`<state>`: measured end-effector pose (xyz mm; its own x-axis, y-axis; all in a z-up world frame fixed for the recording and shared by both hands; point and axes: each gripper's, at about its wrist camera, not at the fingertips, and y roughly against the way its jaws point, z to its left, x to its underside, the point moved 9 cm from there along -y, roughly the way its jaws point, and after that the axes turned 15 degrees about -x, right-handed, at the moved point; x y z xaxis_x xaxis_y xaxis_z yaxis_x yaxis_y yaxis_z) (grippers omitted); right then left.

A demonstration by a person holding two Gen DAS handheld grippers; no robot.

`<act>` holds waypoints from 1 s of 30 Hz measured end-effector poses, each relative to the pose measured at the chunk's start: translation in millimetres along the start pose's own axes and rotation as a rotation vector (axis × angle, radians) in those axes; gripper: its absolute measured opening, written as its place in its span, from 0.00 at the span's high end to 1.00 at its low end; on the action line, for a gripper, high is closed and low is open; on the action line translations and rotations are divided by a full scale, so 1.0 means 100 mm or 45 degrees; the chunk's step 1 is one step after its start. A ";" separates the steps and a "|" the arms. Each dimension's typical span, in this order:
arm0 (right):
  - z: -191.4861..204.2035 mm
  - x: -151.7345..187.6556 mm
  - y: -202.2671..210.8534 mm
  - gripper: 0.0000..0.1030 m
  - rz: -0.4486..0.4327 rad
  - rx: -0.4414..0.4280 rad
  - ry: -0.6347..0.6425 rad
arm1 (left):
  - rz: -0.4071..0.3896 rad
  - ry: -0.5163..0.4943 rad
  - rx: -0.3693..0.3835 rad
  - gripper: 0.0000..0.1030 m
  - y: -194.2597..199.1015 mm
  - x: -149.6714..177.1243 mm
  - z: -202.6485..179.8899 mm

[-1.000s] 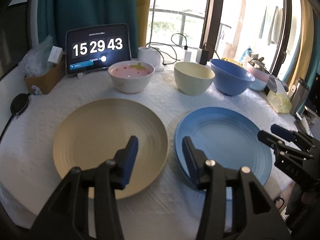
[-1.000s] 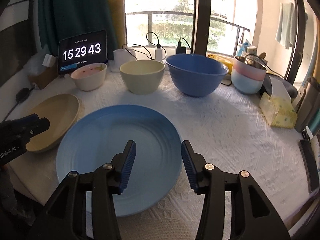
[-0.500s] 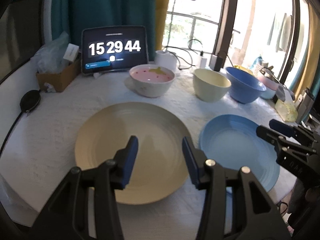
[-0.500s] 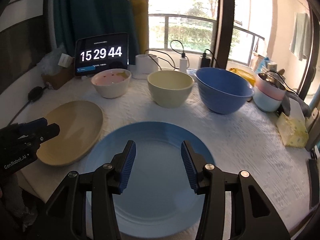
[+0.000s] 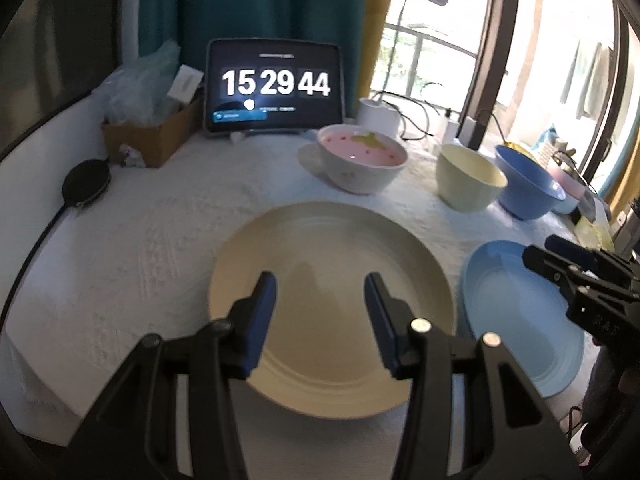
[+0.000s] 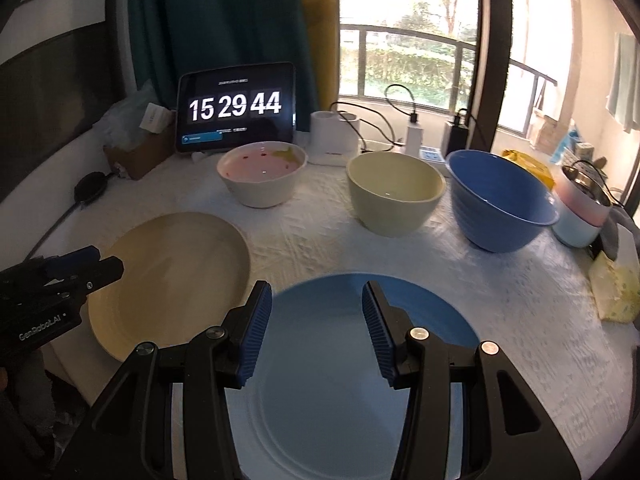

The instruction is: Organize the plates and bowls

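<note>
A beige plate [image 5: 332, 304] lies flat on the white cloth, and my left gripper [image 5: 320, 312] hovers open above its near half with nothing between the jaws. To its right lies a blue plate [image 6: 332, 392]; my right gripper [image 6: 316, 320] hangs open over it, holding nothing. Along the back stand a white bowl with a pink inside [image 6: 262, 178], a cream bowl [image 6: 394, 192] and a large blue bowl [image 6: 498, 200]. The beige plate [image 6: 172, 276] and the left gripper [image 6: 80, 268] show at the left of the right wrist view. The blue plate [image 5: 516, 320] and the right gripper [image 5: 560, 256] show in the left wrist view.
A tablet clock [image 5: 275, 88] stands at the back left beside a cardboard box [image 5: 154, 140]. Chargers and cables [image 6: 400, 136] sit behind the bowls. Stacked pink and pale-blue bowls [image 6: 580, 212] and a yellow cloth [image 6: 616, 284] lie at the right. A black round pad [image 5: 86, 184] lies at the left.
Both views have shifted: the plates and bowls slid to the right in the pictures. The left gripper went from between the two plates to over the beige one. Jaws unchanged.
</note>
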<state>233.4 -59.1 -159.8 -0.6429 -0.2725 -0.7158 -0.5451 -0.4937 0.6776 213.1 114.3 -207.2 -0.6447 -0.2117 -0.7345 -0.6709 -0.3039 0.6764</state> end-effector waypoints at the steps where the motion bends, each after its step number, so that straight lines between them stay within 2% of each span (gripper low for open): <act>1: 0.02 -0.01 -0.03 0.52 0.005 -0.009 0.002 | 0.001 0.006 -0.004 0.54 -0.02 -0.01 0.04; 12: 0.23 -0.06 -0.35 0.52 0.067 -0.081 -0.002 | 0.072 0.096 -0.060 0.54 -0.33 0.03 0.49; 22: 0.33 -0.06 -0.66 0.52 0.142 -0.112 -0.009 | 0.130 0.134 -0.061 0.54 -0.53 0.09 0.64; 30: 0.40 -0.08 -0.80 0.52 0.178 -0.122 -0.009 | 0.226 0.164 -0.019 0.54 -0.69 0.19 0.65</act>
<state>260.7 15.7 -201.8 -0.7127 -0.3388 -0.6142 -0.3963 -0.5280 0.7511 223.3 191.9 -263.8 -0.6994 -0.3802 -0.6053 -0.5447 -0.2648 0.7957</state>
